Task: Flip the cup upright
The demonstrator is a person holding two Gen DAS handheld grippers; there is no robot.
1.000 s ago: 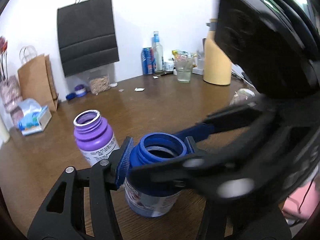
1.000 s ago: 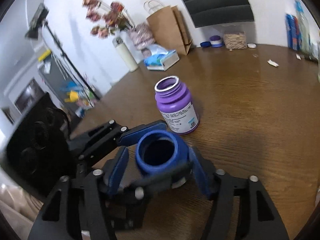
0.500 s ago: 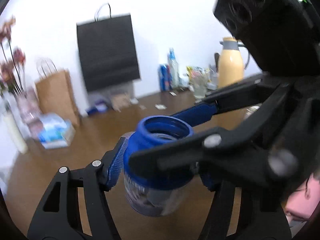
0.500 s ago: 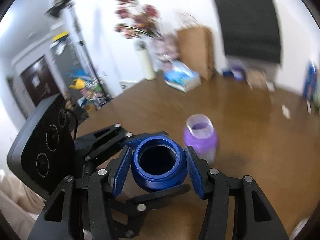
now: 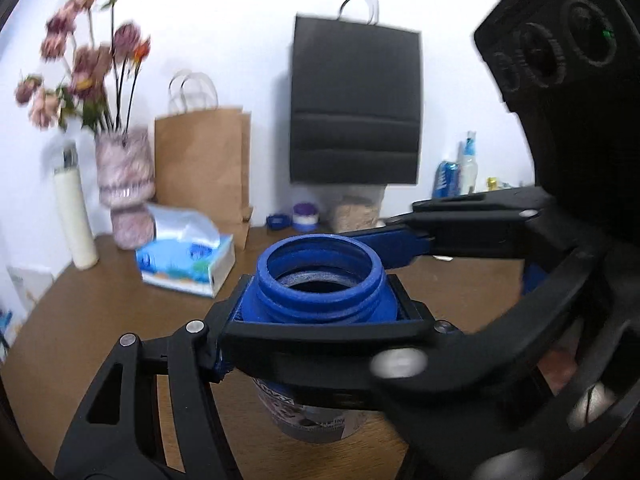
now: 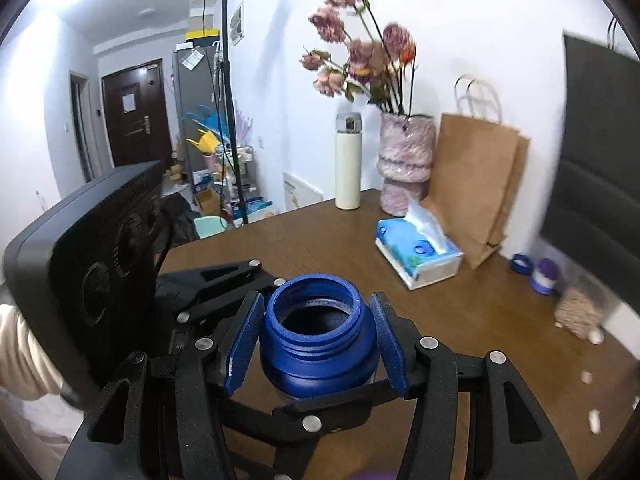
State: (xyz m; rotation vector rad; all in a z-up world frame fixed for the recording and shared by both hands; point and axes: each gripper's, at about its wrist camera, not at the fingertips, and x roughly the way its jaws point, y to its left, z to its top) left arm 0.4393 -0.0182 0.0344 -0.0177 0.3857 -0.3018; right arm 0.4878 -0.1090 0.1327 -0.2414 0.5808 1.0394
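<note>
While upright, blue jar sits between both grippers' pads — clamped.

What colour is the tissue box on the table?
Blue and white tissue box, clearest in the right wrist view.

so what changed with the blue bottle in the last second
The blue bottle went from standing on the table beside the purple one to being lifted clear, both grippers rising and swinging toward the flowers. Its open mouth still faces up, and the left gripper and right gripper both still bracket its neck.
</note>
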